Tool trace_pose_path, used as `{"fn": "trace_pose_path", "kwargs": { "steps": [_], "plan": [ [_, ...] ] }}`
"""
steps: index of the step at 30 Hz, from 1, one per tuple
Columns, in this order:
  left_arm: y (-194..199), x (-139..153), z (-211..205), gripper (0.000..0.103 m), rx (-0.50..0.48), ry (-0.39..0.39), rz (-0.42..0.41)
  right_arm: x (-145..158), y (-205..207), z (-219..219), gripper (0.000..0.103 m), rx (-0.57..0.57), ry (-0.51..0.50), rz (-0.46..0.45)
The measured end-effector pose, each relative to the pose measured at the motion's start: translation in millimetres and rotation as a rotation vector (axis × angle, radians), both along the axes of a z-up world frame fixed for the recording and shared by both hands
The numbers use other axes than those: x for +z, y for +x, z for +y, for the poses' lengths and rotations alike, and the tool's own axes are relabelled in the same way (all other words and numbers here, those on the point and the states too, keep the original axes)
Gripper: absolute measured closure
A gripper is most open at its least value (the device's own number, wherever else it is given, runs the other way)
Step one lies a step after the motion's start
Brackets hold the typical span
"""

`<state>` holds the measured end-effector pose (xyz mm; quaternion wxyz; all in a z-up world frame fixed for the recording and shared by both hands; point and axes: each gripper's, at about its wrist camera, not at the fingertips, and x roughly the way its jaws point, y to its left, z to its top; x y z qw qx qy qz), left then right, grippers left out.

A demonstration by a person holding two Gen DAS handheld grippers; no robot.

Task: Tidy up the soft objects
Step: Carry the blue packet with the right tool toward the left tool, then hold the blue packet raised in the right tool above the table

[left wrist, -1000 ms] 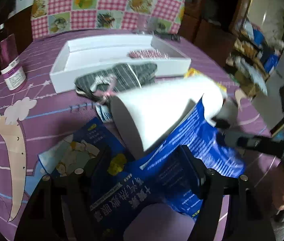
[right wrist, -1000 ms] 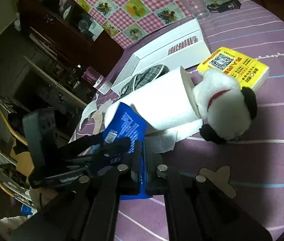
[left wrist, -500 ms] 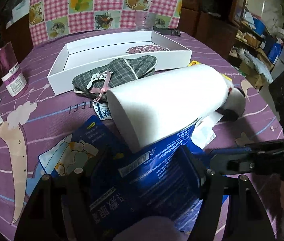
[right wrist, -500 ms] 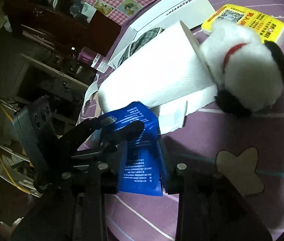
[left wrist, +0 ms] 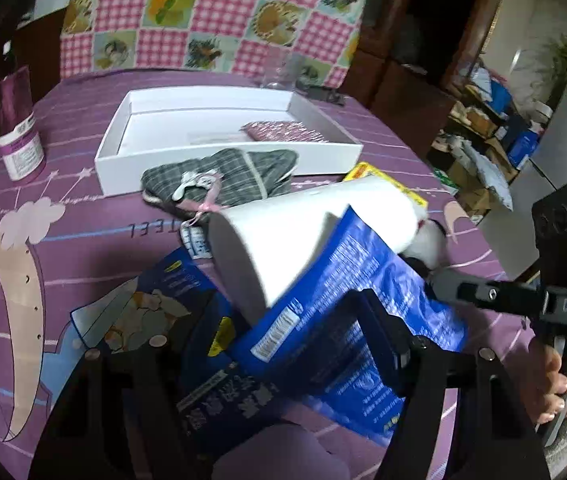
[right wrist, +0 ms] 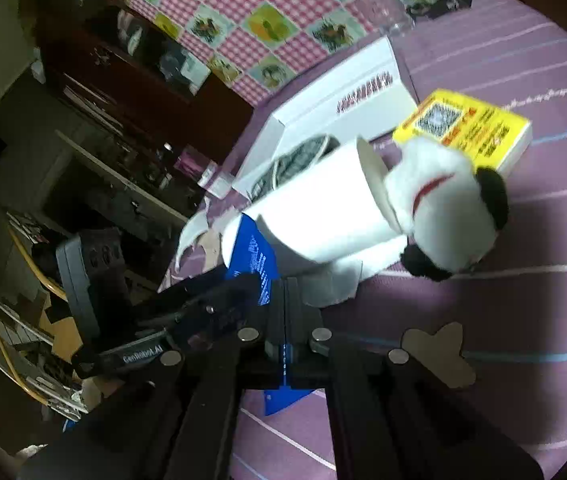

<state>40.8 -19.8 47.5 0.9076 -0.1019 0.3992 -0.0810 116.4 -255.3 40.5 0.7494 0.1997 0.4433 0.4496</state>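
A blue foil pouch (left wrist: pixel 347 304) is lifted in front of the white paper roll (left wrist: pixel 303 232). My right gripper (right wrist: pixel 286 312) is shut on the blue pouch (right wrist: pixel 253 256) edge. My left gripper (left wrist: pixel 283 344) is open, its fingers either side of the pouch and a second dark blue packet (left wrist: pixel 187 320) lying on the table. A white and black plush dog (right wrist: pixel 447 216) lies against the roll's far end. A grey plaid cloth item (left wrist: pixel 223 180) rests against the white tray (left wrist: pixel 123 136), which holds a pink sparkly item (left wrist: pixel 283 132).
A yellow box (right wrist: pixel 467 128) lies behind the plush. A purple bottle (left wrist: pixel 17 128) stands at the table's left. A clear glass (left wrist: pixel 283 76) and a black clip stand behind the tray. A chair with a checked cover stands at the far side.
My right gripper has closed on the blue pouch and raised it, so it now stands up in front of the roll. The left gripper has stayed open.
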Motion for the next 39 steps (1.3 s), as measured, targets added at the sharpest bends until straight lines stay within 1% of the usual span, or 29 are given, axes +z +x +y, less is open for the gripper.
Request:
{"fn": "trace_pose_path", "kwargs": {
  "steps": [3, 7, 12, 14, 16, 18, 22, 24, 27, 28, 30, 34, 36, 38, 39],
  "plan": [
    [-3, 3, -10, 0.034, -0.03, 0.029, -0.027, 6, -2, -5, 0.102, -0.018, 0.015, -0.023],
    [-2, 1, -13, 0.034, -0.044, 0.059, -0.011, 16, -4, -14, 0.102, -0.069, 0.021, -0.071],
    [-1, -1, -15, 0.034, -0.056, 0.073, 0.008, 32, -10, -32, 0.102, -0.139, 0.075, -0.149],
    [0, -4, -20, 0.034, -0.064, 0.098, 0.021, 34, -11, -28, 0.102, -0.138, 0.051, -0.17],
    [4, -10, -26, 0.034, -0.06, 0.131, 0.048, 30, -10, -20, 0.102, -0.116, 0.026, -0.156],
    [9, -14, -27, 0.034, -0.048, 0.131, 0.072, 27, -9, -14, 0.102, -0.097, 0.013, -0.144],
    [15, -16, -31, 0.034, -0.001, 0.153, 0.098, 27, -10, -12, 0.102, -0.047, 0.032, -0.135],
    [17, -22, -35, 0.035, 0.004, 0.187, 0.113, 24, -9, -9, 0.098, -0.029, 0.023, -0.111],
    [15, -26, -43, 0.035, -0.007, 0.264, 0.101, 15, -5, -3, 0.091, -0.006, -0.014, -0.064],
    [14, -26, -45, 0.035, -0.008, 0.274, 0.095, 12, -5, 1, 0.089, 0.005, -0.033, -0.053],
    [14, -27, -42, 0.035, -0.005, 0.257, 0.095, 6, -5, 9, 0.084, 0.02, -0.085, -0.041],
    [13, -27, -43, 0.035, -0.006, 0.26, 0.094, -2, -8, 22, 0.084, 0.03, -0.156, -0.052],
    [13, -26, -42, 0.035, -0.007, 0.258, 0.09, -2, -9, 22, 0.085, 0.018, -0.166, -0.073],
    [13, -26, -42, 0.035, -0.008, 0.258, 0.084, 1, -11, 19, 0.095, -0.001, -0.176, -0.104],
    [12, -26, -42, 0.035, -0.008, 0.257, 0.081, 2, -11, 17, 0.095, -0.007, -0.173, -0.11]
  ]
}}
